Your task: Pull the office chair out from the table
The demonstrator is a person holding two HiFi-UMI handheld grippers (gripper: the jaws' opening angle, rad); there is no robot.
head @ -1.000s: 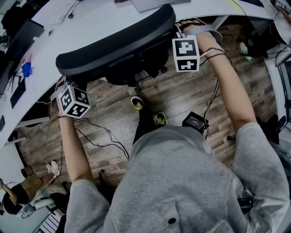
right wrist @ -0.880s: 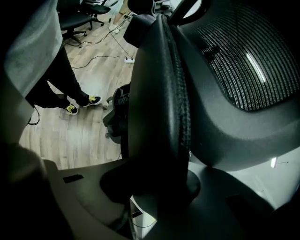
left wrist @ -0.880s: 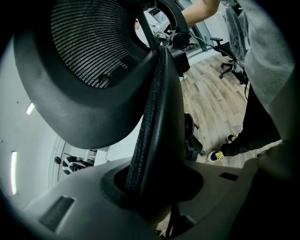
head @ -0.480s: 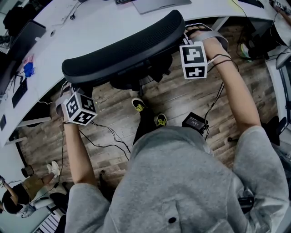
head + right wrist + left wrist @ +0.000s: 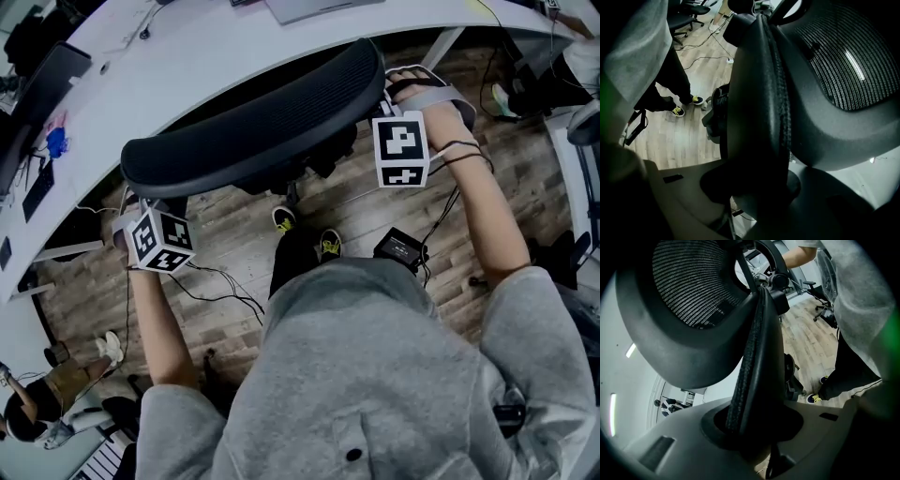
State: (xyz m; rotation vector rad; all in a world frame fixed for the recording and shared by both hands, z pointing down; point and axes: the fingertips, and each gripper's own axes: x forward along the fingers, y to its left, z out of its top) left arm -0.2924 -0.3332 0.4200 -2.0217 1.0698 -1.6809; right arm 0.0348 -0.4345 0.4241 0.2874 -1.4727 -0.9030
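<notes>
The black office chair's curved mesh backrest [image 5: 253, 122] sits just in front of the white table [image 5: 187, 47]. At the backrest's left end, my left gripper [image 5: 141, 197] is shut on its padded edge [image 5: 752, 357], which runs down between the jaws [image 5: 750, 427]. My right gripper [image 5: 396, 94] is shut on the right end, the thick rim [image 5: 759, 93] filling the gap between its jaws [image 5: 754, 187]. The fingertips of both are hidden by the backrest. The seat and base lie mostly hidden below the backrest.
A table leg [image 5: 441, 47] stands at the upper right. On the wooden floor lie a black box [image 5: 403, 248] and loose cables [image 5: 216, 281]. My shoes [image 5: 328, 246] are right behind the chair. Another person [image 5: 37, 394] is at the lower left.
The backrest has come away from the table edge toward me, showing more floor at the upper right. Both grippers moved with it, keeping their grip.
</notes>
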